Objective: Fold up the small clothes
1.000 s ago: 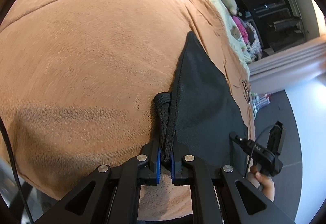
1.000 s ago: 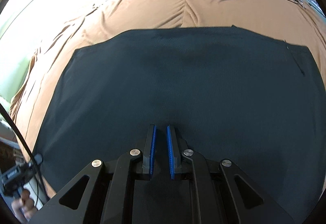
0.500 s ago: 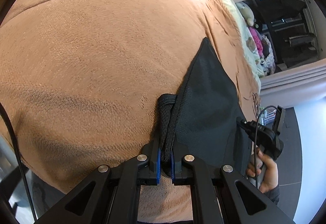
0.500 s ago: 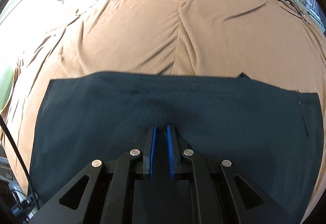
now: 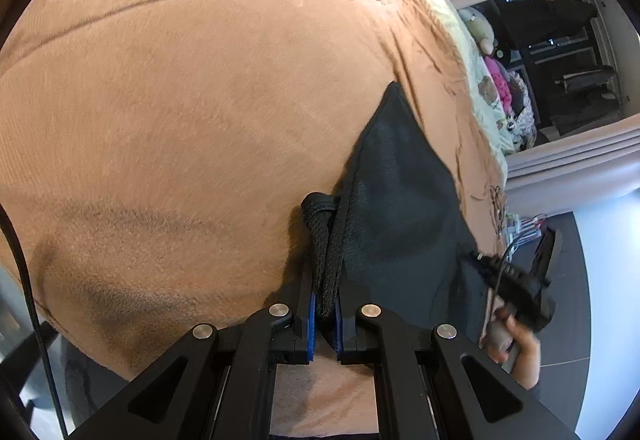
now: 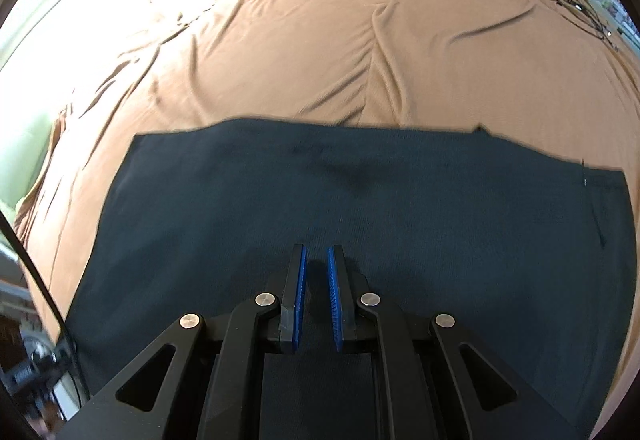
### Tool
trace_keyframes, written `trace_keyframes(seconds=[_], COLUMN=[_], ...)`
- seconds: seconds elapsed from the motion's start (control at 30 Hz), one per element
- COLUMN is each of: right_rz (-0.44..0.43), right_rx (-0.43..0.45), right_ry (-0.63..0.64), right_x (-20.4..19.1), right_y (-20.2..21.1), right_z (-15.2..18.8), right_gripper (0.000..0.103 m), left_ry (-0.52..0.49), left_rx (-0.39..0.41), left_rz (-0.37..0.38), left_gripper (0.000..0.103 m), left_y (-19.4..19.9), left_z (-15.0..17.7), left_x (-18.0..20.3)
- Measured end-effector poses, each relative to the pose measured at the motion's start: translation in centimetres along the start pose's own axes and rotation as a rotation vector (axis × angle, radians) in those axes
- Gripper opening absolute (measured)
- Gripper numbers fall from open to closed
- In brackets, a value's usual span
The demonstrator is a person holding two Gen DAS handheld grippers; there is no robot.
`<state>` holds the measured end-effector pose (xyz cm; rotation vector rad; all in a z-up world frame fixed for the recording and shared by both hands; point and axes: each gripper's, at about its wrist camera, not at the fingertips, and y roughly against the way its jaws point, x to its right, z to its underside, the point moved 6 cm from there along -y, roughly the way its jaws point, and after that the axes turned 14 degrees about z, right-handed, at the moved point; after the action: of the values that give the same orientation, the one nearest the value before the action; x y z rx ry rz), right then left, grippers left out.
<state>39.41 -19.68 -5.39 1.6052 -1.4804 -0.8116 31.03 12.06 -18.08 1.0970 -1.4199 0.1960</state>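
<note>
Left gripper (image 5: 324, 314) first: its blue-padded fingers (image 5: 308, 324) are pinched tight on a bunched black edge of the dark garment (image 5: 396, 208), the knitted hem rising between the pads in a thick fold. From that pinch the cloth fans away to the right across the tan bedspread (image 5: 180, 112), tapering to a point further up the bed. At the far right of this view, the person's right hand (image 5: 516, 336) grips the other tool's handle, blurred, beside the garment's edge.

Over to the right wrist view — the garment (image 6: 400, 208) lies spread wide and flat on the bedspread (image 6: 320, 40), its far edge running nearly straight across the frame, a small nick near the right end. The right gripper (image 6: 317, 272) sits low over the cloth with its fingers (image 6: 299, 292) a narrow gap apart — whether any fabric is caught between them, I cannot tell. A tangle of black cord (image 6: 576, 6) rests on the bedspread at the upper right, well apart from the garment.
</note>
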Motion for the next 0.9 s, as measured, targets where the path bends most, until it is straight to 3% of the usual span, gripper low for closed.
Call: trace_keyframes(seconds=[0.53,0.9], right_rz=[-0.172,-0.236], right_rx=[-0.038,-0.018], right_ry=[-0.01,-0.072], right_x=[0.3,1.6], right_y=[3.4,4.4], right_z=[10.1,13.8], right_gripper=[0.008,0.008], left_ry=[-0.178,-0.303], left_rx=[0.002,-0.047], left_rz=[0.114,0.149], left_gripper=[0.006,0.006], left_y=[-0.1,-1.9], left_z=[-2.0,-0.8], left_x=[10.7,17.4])
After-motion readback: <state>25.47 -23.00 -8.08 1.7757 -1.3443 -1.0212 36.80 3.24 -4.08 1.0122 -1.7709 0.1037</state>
